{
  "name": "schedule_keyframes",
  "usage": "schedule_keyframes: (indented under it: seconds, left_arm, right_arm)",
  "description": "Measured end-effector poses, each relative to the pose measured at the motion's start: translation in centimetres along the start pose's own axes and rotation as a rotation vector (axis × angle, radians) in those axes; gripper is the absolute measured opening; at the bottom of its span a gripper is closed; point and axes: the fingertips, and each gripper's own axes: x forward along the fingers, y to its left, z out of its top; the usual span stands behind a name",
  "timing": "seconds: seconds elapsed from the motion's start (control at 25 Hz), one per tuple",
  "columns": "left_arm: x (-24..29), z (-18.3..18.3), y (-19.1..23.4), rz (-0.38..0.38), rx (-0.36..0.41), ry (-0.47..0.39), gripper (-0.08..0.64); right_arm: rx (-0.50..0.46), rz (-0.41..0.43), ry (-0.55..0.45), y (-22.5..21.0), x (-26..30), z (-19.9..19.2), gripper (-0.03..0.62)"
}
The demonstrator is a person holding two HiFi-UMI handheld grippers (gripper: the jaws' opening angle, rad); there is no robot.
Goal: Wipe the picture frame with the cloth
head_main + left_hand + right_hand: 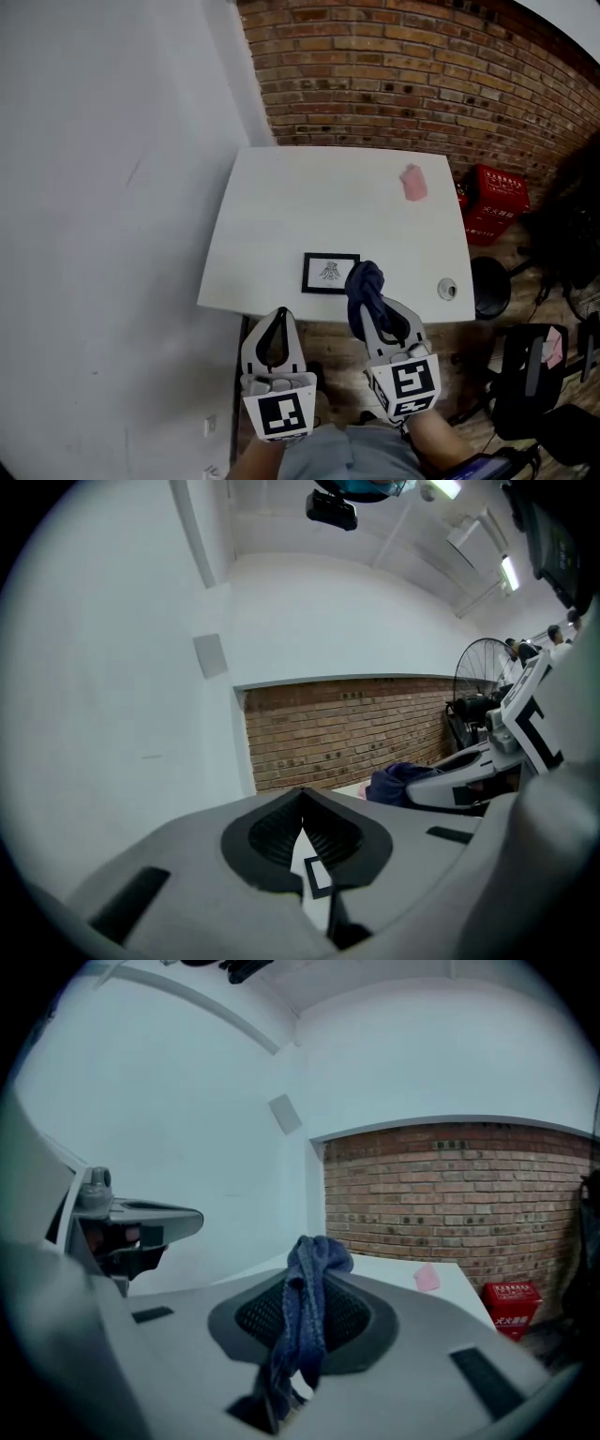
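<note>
A small black picture frame (330, 273) with a white print lies flat near the front edge of the white table (281, 206). My right gripper (373, 302) is shut on a dark blue cloth (364, 289), which bunches over the frame's right end. The cloth (305, 1321) hangs between the jaws in the right gripper view. My left gripper (277, 321) is shut and holds nothing, just in front of the table's edge, left of the frame. A corner of the frame (317, 877) peeks below its jaws in the left gripper view.
A pink object (413, 183) lies at the table's far right, also seen as the pink object (427, 1279). A small round item (447, 289) sits at the front right corner. A brick wall (422, 75) stands behind; a red crate (495, 195) and a black stool (491, 286) are to the right.
</note>
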Motion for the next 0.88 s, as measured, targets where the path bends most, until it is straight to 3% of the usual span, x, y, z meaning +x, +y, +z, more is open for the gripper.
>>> schedule_keyframes:
  seconds: [0.4, 0.6, 0.88]
  left_arm:
    - [6.1, 1.4, 5.7, -0.092, 0.01, -0.055, 0.008]
    - [7.8, 2.6, 6.8, -0.121, 0.011, -0.085, 0.008]
    - [9.4, 1.7, 7.0, -0.136, 0.024, -0.055, 0.009]
  right_arm:
    - [-0.011, -0.075, -0.039, 1.9, 6.7, 3.9, 0.074]
    - [-0.012, -0.091, -0.065, 2.5, 8.3, 5.5, 0.074]
    - [0.004, -0.084, -0.06, 2.3, 10.1, 5.2, 0.074]
